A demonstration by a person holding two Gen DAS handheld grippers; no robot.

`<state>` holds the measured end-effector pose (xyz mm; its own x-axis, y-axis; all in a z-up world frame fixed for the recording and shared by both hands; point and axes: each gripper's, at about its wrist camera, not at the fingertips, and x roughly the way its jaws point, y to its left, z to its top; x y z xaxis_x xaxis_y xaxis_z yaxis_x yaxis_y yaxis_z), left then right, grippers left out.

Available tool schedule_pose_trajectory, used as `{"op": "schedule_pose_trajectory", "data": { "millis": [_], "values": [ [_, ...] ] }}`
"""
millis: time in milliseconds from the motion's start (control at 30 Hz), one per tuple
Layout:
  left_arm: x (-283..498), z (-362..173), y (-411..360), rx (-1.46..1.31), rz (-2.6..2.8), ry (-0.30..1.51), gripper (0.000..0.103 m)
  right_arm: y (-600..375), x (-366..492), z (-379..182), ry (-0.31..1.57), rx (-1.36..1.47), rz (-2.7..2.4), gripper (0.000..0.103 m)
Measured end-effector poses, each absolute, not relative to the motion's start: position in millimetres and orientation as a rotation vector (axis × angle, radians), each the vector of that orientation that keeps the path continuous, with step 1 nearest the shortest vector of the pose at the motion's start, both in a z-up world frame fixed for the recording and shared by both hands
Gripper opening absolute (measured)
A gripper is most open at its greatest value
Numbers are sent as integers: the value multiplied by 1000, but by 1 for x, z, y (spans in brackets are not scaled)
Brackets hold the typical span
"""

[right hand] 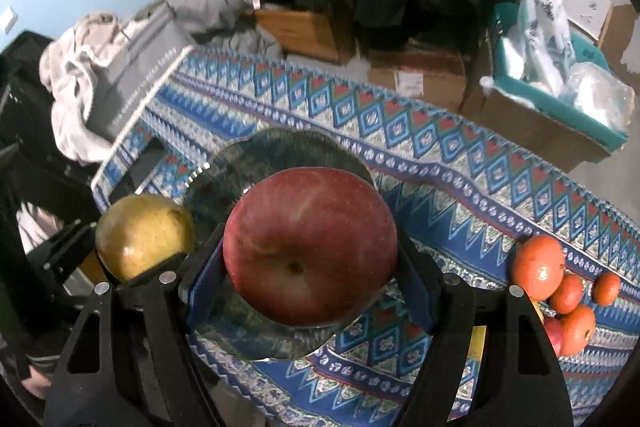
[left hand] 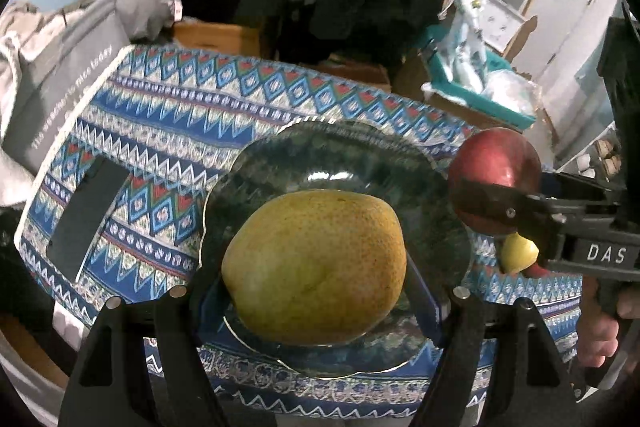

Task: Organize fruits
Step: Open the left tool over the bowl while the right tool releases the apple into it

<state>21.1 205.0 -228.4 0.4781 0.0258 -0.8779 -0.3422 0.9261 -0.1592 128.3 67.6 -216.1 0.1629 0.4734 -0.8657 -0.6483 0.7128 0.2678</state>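
We have both fruits in hand above the dark green plate (left hand: pixel 436 195), which sits on the patterned cloth (left hand: pixel 168 115) covering the worktop. The left gripper (left hand: pixel 316 291) has its jaws closed against the broad flanks of the yellow-green pear (left hand: pixel 316 267), and the right gripper (right hand: pixel 310 287) has its jaws closed on the sides of the red apple (right hand: pixel 310 247); both fruits hang over the plate, the apple nearer its right edge.

We judge the pear the more delicate of the two: its skin looks speckled and matte, likely to bruise if squeezed hard, and its rounded taper could let it slide forward, so the widest part is the right place to hold. The apple looks firm, waxy and fairly heavy, smooth enough to rotate between the pads, so a hold across its equator, as here, suits it best.

The plate looks like glass or glazed ware, so we should lower each fruit until it touches before letting go, and keep them from knocking together. A cluster of tangerines (right hand: pixel 560 287) lies on the cloth to the right, well apart from the plate.
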Motion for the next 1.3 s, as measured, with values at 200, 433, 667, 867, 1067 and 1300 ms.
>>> {"op": "schedule_pose_trajectory", "data": {
  "millis": [200, 433, 667, 867, 1067, 1300],
  "values": [
    [19, -253, 214, -352, 248, 1117, 78, 75, 128, -242, 1216, -212, 802, 77],
    [18, -275, 224, -412, 255, 1173, 78, 78, 124, -260, 1263, -246, 799, 77],
    [18, -290, 224, -447, 248, 1228, 78, 79, 119, -272, 1295, -266, 810, 77],
    [21, -296, 222, -447, 245, 1257, 78, 82, 116, -279, 1318, -281, 813, 77],
    [21, -290, 224, -460, 227, 1242, 84, 82, 117, -282, 1332, -267, 799, 78],
    [18, -292, 220, -459, 226, 1249, 84, 76, 121, -280, 1351, -189, 823, 76]
  ]
}}
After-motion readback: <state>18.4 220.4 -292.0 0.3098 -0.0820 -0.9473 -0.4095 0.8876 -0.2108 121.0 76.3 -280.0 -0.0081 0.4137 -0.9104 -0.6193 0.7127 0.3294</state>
